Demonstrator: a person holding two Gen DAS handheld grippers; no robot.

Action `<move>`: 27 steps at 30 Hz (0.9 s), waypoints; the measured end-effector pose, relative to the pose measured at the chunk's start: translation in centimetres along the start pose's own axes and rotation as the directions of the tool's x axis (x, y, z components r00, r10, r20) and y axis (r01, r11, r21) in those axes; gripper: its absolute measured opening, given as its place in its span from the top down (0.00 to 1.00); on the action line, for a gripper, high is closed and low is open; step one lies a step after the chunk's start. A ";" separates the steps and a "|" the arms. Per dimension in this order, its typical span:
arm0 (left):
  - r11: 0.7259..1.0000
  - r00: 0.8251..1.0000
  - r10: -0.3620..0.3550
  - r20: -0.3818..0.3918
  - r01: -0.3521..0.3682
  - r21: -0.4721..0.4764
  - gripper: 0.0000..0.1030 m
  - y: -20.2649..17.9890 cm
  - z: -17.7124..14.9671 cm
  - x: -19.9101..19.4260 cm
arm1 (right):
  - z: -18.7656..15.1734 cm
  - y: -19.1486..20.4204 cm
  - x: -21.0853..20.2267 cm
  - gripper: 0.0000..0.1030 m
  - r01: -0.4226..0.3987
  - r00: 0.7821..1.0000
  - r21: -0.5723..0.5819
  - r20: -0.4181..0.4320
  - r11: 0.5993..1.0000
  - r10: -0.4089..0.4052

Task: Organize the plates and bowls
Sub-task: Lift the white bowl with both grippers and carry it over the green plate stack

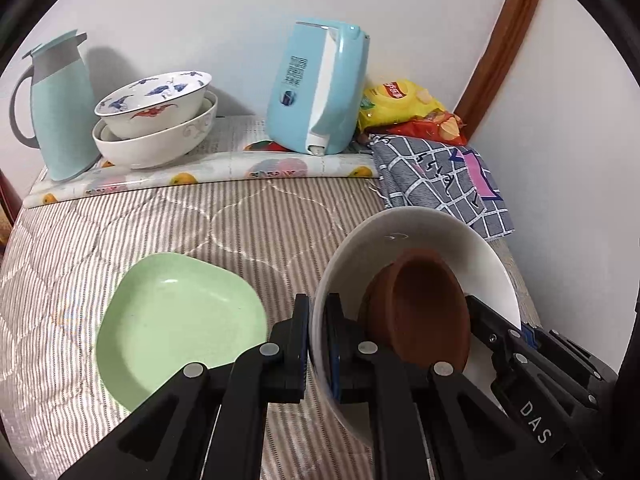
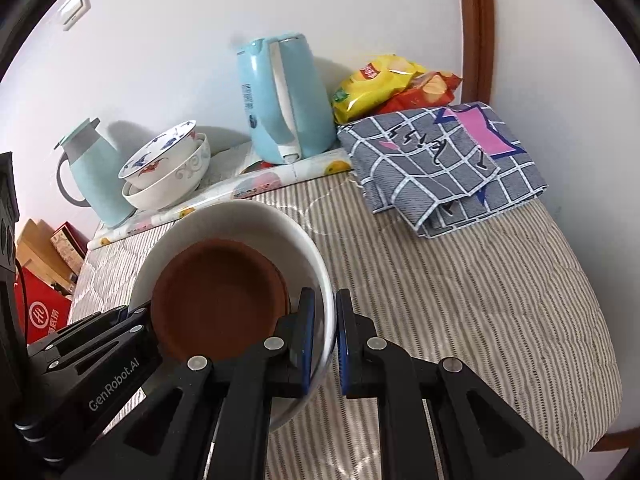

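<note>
A large white bowl (image 1: 420,236) hangs tilted above the striped quilt, with a brown dish (image 1: 424,304) lying inside it. My left gripper (image 1: 318,332) is shut on the bowl's left rim. My right gripper (image 2: 325,332) is shut on the opposite rim of the white bowl (image 2: 240,216), and the brown dish (image 2: 216,296) sits inside. Each gripper shows at the edge of the other's view. A pale green plate (image 1: 176,320) rests on the quilt left of the bowl. Two stacked patterned bowls (image 1: 156,120) stand on the back ledge.
On the back ledge stand a teal thermos jug (image 1: 60,108) and a light blue kettle (image 1: 316,88). Snack bags (image 1: 404,108) and a folded checked cloth (image 1: 440,176) lie at the back right. A red box (image 2: 44,312) is beside the bed.
</note>
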State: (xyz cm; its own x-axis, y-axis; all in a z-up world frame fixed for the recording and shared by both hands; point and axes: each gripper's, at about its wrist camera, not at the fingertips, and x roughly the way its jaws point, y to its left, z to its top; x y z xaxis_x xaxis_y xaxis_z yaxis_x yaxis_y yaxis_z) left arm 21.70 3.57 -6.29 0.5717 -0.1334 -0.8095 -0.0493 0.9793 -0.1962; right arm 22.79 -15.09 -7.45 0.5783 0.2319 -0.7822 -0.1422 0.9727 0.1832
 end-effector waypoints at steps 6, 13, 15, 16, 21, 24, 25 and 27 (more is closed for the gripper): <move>1.000 1.000 0.005 0.004 -0.005 -0.016 0.92 1.3 -0.1 -0.2 | -0.1 1.3 0.3 0.90 -0.009 1.000 -0.010 -0.004 1.000 0.009; 0.999 1.000 0.016 0.002 -0.016 -0.029 0.92 3.0 -0.3 -0.4 | -0.4 2.8 0.9 0.90 -0.018 1.000 -0.023 -0.012 1.000 0.018; 0.999 1.000 0.020 0.003 -0.020 -0.034 0.92 3.6 -0.3 -0.5 | -0.5 3.3 1.0 0.90 -0.021 1.000 -0.029 -0.012 0.999 0.020; 0.999 1.000 0.021 0.001 -0.021 -0.038 0.92 3.9 -0.4 -0.5 | -0.5 3.5 1.1 0.90 -0.023 1.000 -0.029 -0.014 0.999 0.022; 0.998 0.999 0.032 -0.002 -0.032 -0.049 0.92 5.1 -0.5 -0.5 | -0.7 4.7 1.7 0.90 -0.031 0.999 -0.037 -0.021 0.999 0.030; 0.998 0.999 0.037 -0.006 -0.038 -0.056 0.92 5.9 -0.6 -0.4 | -0.8 5.4 2.1 0.90 -0.036 0.999 -0.042 -0.028 0.998 0.034; 0.997 0.999 0.039 -0.007 -0.039 -0.059 0.92 6.1 -0.6 -0.4 | -0.8 5.6 2.2 0.90 -0.037 0.999 -0.045 -0.030 0.998 0.036; 0.997 0.999 0.042 -0.009 -0.043 -0.065 0.92 6.7 -0.6 -0.3 | -0.8 6.1 2.5 0.90 -0.041 0.999 -0.049 -0.035 0.998 0.039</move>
State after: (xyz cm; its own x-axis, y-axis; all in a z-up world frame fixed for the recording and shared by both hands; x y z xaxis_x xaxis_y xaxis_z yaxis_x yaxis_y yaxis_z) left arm 20.68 10.10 -7.67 0.5620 -0.0933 -0.8219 -0.1269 0.9721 -0.1972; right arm 22.71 -8.57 -8.82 0.5438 0.2695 -0.7948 -0.2048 0.9610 0.1857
